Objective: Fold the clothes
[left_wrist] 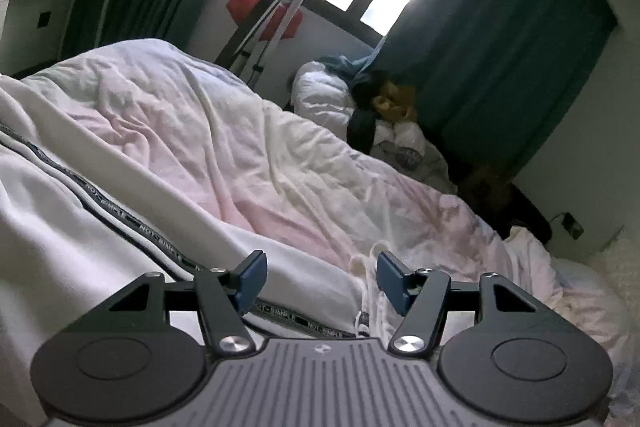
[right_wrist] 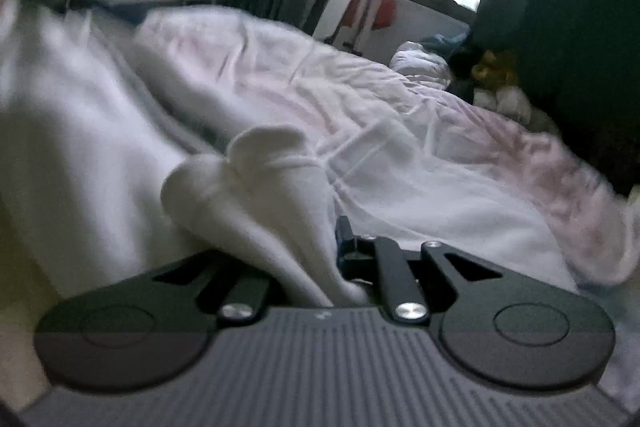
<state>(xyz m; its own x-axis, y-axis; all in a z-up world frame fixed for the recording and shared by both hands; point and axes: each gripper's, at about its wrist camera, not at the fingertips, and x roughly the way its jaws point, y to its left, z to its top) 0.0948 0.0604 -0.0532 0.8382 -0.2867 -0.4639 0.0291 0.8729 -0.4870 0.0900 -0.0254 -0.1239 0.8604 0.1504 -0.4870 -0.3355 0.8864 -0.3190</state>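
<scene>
Left hand-held gripper [left_wrist: 319,277]: jaws apart, nothing between pads, over white garment [left_wrist: 100,227] with lettered stripe | right hand-held gripper [right_wrist: 316,247]: clamped on bunched white fabric [right_wrist: 256,187] | garment lies on bed [left_wrist: 280,155].

Both handheld units look like the same build. The left gripper [left_wrist: 322,281] has a grey ribbed plastic body at 6 o'clock, a tiny white logo at its top edge, and two big round black discs at 7 and 5 o'clock. Black angular link arms run up from silver pivot screws, with smaller screws further out, ending in blue rubbery finger pads [left_wrist: 251,277]. The right gripper [right_wrist: 320,247] has the same grey ribs, black discs and silver screws, just blurrier
</scene>
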